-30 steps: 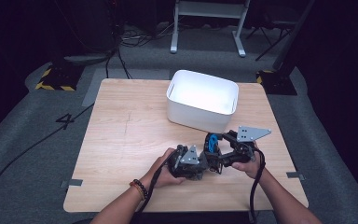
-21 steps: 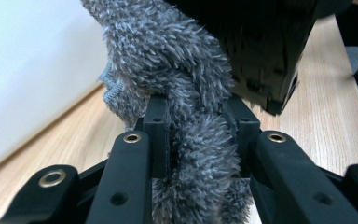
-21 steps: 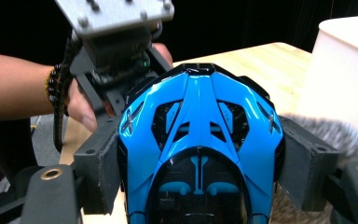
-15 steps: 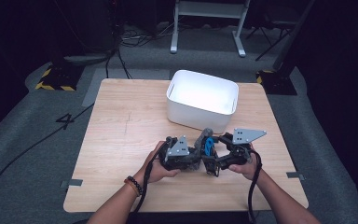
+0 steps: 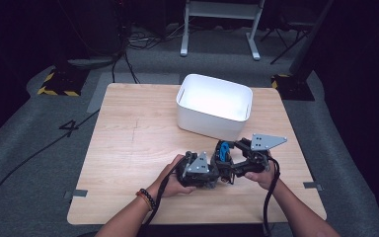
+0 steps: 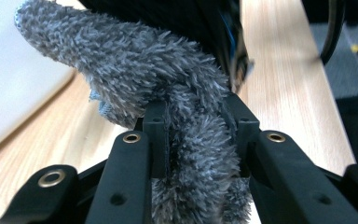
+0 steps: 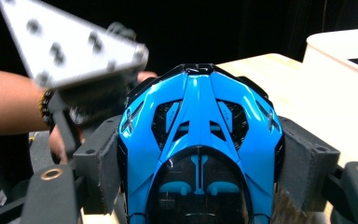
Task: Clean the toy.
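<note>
High view
Bin: white bin (image 5: 214, 106) stands on the far middle of the wooden table (image 5: 128, 148); its inside looks bare and bright, nothing that I can make out in it.
Surroundings: dark cables lie on the grey floor to the left and beyond the table, and a pale metal stand rises at the far end; black-and-yellow tape marks sit at two far corners.
My hands: both meet at the near middle of the table, just in front of the bin; my left gripper (image 5: 216, 174) and my right gripper (image 5: 223, 163) are close together, the bin's near wall just beyond them.
Toy car: blue toy car (image 5: 222, 152) sits between the two grippers, near the bin's right front corner.

Left gripper view
Cloth: grey fluffy cloth (image 6: 168, 93) is pinched between my two black jaws, which press in on it from both sides; its free end curls up and to the left.
Around: the bin's white wall is at the left, the table's light wood runs under and to the right.

Right gripper view
Toy car: my jaws are clamped on the car's (image 7: 200, 140) flanks, foam pads against both sides; it is glossy blue with black vents and a dark windscreen, nose pointing away.
Around: the other gripper's grey plate (image 7: 70, 42) is at upper left, the bin's rim at far right.
</note>
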Action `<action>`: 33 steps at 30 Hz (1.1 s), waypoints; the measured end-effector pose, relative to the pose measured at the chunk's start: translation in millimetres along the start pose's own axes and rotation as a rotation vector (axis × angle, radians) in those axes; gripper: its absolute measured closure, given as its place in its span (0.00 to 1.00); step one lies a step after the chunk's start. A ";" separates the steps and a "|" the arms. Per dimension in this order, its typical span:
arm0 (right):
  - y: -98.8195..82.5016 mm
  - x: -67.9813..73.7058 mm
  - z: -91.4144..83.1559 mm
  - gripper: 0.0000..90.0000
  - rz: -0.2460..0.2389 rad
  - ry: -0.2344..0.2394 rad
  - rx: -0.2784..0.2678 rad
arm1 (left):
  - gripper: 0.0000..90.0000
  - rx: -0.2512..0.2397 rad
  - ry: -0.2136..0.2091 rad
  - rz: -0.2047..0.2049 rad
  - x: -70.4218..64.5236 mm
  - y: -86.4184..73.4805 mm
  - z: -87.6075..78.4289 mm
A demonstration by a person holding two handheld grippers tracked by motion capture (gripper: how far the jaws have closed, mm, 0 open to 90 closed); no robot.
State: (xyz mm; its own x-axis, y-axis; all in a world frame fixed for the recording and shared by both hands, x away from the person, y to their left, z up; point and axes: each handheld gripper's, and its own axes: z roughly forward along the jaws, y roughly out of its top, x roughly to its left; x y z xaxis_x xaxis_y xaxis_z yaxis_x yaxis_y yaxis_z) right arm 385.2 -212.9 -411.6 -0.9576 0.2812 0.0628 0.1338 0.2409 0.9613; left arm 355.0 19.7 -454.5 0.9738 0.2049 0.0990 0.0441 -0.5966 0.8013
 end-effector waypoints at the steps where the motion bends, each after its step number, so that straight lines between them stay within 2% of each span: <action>1: 0.1 -0.2 -0.1 0.29 -0.002 0.000 -0.002 | 0.76 0.005 -0.006 -0.002 -1.3 -0.5 2.7; 6: 2.2 -0.6 -2.6 0.29 0.002 -0.003 -0.021 | 0.76 0.090 -0.027 0.039 -8.8 -2.5 16.6; 9: 3.9 0.2 -4.4 0.29 -0.001 -0.006 -0.032 | 0.76 0.091 -0.024 0.033 -7.8 -2.1 16.2; 12: 5.0 0.5 -6.7 0.29 -0.003 -0.006 -0.044 | 0.76 0.078 0.021 0.007 -0.5 -3.6 8.0; 13: 5.2 0.5 -7.2 0.29 -0.002 -0.005 -0.047 | 0.76 0.064 0.053 -0.025 4.2 -4.4 2.3; 16: 4.9 2.4 -6.0 0.29 0.001 0.017 -0.045 | 0.75 -0.006 0.102 -0.091 16.9 -5.4 -13.1; 18: 3.6 5.1 -2.0 0.29 -0.007 0.031 -0.028 | 0.75 -0.062 0.116 -0.109 21.4 -4.5 -24.3; 20: 2.5 7.1 1.6 0.29 -0.015 0.036 -0.013 | 0.75 -0.102 0.135 -0.098 21.6 -1.7 -35.0; 24: 0.3 9.0 6.5 0.29 -0.018 0.044 0.003 | 0.75 -0.166 0.146 -0.087 19.7 1.4 -49.0; 26: -1.0 9.3 8.7 0.29 -0.018 0.043 0.012 | 0.75 -0.183 0.143 -0.082 18.4 3.5 -51.4; 28: -2.0 9.9 10.5 0.29 -0.020 0.042 0.015 | 0.75 -0.185 0.142 -0.055 14.4 6.1 -51.3; 30: -1.8 10.3 10.3 0.29 -0.022 0.041 0.015 | 0.75 -0.186 0.136 -0.047 12.3 7.0 -50.4; 33: -0.9 10.0 8.3 0.29 -0.026 0.027 0.010 | 0.75 -0.151 0.137 -0.003 8.6 8.3 -46.8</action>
State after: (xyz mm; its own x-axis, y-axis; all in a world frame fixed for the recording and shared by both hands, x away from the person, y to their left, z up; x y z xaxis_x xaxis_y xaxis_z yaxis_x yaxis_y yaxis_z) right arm 377.6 -202.5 -414.1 -0.9673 0.2497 0.0453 0.1113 0.2568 0.9600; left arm 353.3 52.8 -419.3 0.9337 0.3163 0.1680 0.0027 -0.4752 0.8799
